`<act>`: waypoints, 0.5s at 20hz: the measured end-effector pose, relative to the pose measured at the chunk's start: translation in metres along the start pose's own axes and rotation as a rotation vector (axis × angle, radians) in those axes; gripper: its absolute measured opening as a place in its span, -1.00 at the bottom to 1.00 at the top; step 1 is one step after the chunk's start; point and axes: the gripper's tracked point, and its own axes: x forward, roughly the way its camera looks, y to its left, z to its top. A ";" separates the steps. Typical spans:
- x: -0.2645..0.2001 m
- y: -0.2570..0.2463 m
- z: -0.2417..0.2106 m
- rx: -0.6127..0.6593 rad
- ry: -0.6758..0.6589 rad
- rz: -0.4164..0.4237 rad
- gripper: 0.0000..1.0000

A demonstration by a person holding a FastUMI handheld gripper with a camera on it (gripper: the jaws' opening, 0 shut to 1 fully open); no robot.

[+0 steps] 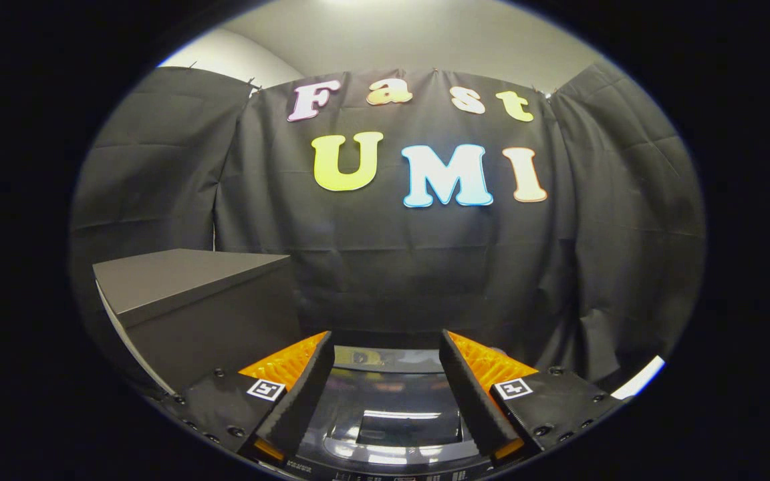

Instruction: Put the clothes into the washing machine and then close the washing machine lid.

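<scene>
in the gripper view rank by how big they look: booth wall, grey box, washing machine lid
1. booth wall
2. grey box
3. washing machine lid, partly hidden by the open gripper, so unsure

A dark box (pixel 191 300) stands beside the washing machine (pixel 385 407).

Ahead of my tool and off to its left stands a dark grey box (pixel 191 300) with a flat top and a pale lower edge; behind it black cloth (pixel 592 254) hangs in folds; above that, a pale wall (pixel 412 40).
</scene>
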 end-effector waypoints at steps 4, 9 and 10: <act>-0.032 0.005 0.026 0.005 -0.028 -0.008 0.95; -0.086 0.008 0.071 -0.012 -0.080 -0.020 0.95; -0.099 0.009 0.078 -0.011 -0.088 -0.023 0.95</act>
